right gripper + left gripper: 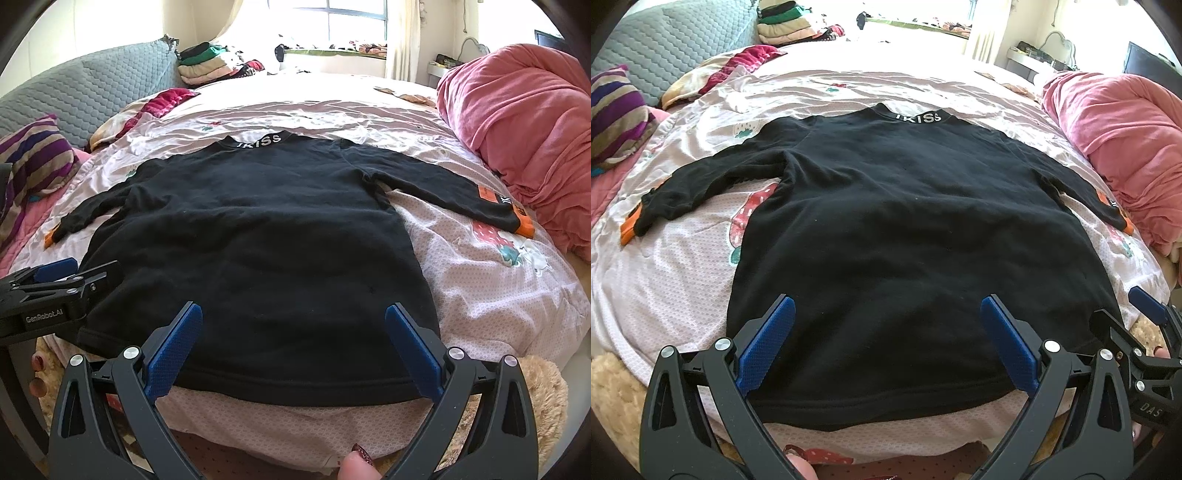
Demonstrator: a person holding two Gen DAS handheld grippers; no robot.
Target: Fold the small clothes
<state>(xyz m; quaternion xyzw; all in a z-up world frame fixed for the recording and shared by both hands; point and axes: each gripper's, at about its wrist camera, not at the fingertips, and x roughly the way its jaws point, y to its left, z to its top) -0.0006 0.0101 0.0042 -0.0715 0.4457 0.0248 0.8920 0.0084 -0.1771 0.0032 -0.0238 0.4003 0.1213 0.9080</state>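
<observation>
A small black long-sleeved top (886, 229) lies spread flat on the pink bed cover, collar away from me, white letters on the collar (918, 117). Both sleeves stretch outward and end in orange cuffs (628, 230) (524, 225). My left gripper (888, 314) is open above the hem on its left side and holds nothing. My right gripper (293, 319) is open above the hem (295, 391) on the right side of the top (258, 240), also empty. The right gripper also shows at the right edge of the left wrist view (1145, 332); the left one shows at the left edge of the right wrist view (55, 288).
A rolled pink blanket (524, 122) lies along the right of the bed. A striped pillow (617, 110) and grey quilted headboard (676, 40) are at the left. Folded clothes (210, 62) are stacked at the far side. A tan plush (543, 387) sits at the bed's near edge.
</observation>
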